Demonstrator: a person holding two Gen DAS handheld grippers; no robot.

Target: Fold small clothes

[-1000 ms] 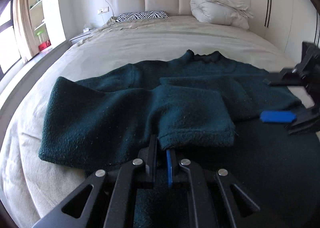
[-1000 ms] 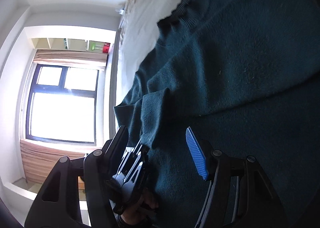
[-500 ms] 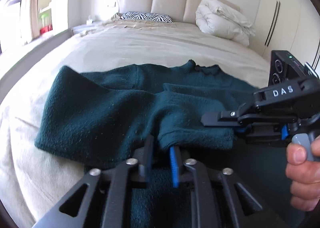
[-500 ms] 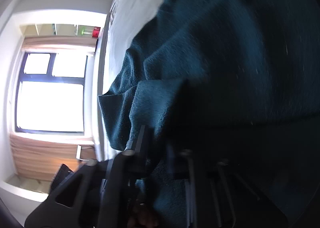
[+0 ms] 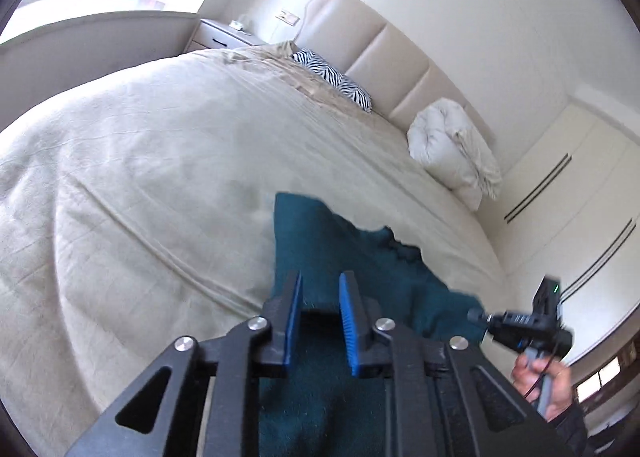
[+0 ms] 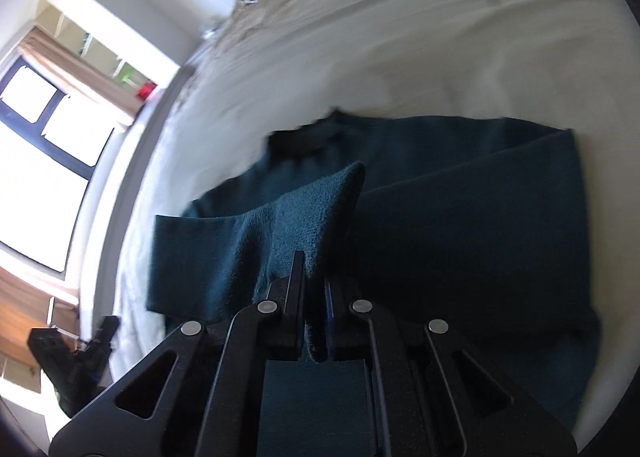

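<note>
A dark teal sweater (image 5: 320, 241) lies partly folded on the beige bed (image 5: 160, 177). In the left wrist view my left gripper (image 5: 320, 309) hovers over the sweater's near part. Its blue pads stand apart and are closing, with no cloth pinched between them. In the right wrist view my right gripper (image 6: 316, 297) is shut on a raised fold of the sweater (image 6: 460, 217), and the cloth hangs from its fingers toward the bed. That gripper (image 5: 520, 325) and the hand (image 5: 540, 377) holding it also show at the right edge of the left wrist view.
A zebra-striped pillow (image 5: 332, 77) and a bundled white duvet (image 5: 452, 145) lie against the padded headboard (image 5: 384, 53). A nightstand (image 5: 224, 35) stands beside the bed's far corner, white wardrobe doors (image 5: 580, 197) line the right wall, and a window (image 6: 40, 145) is on the left.
My left gripper let go of the sweater's folded edge, opened, rose and rolled. My right gripper closed on the sweater and lifted a fold of it.
</note>
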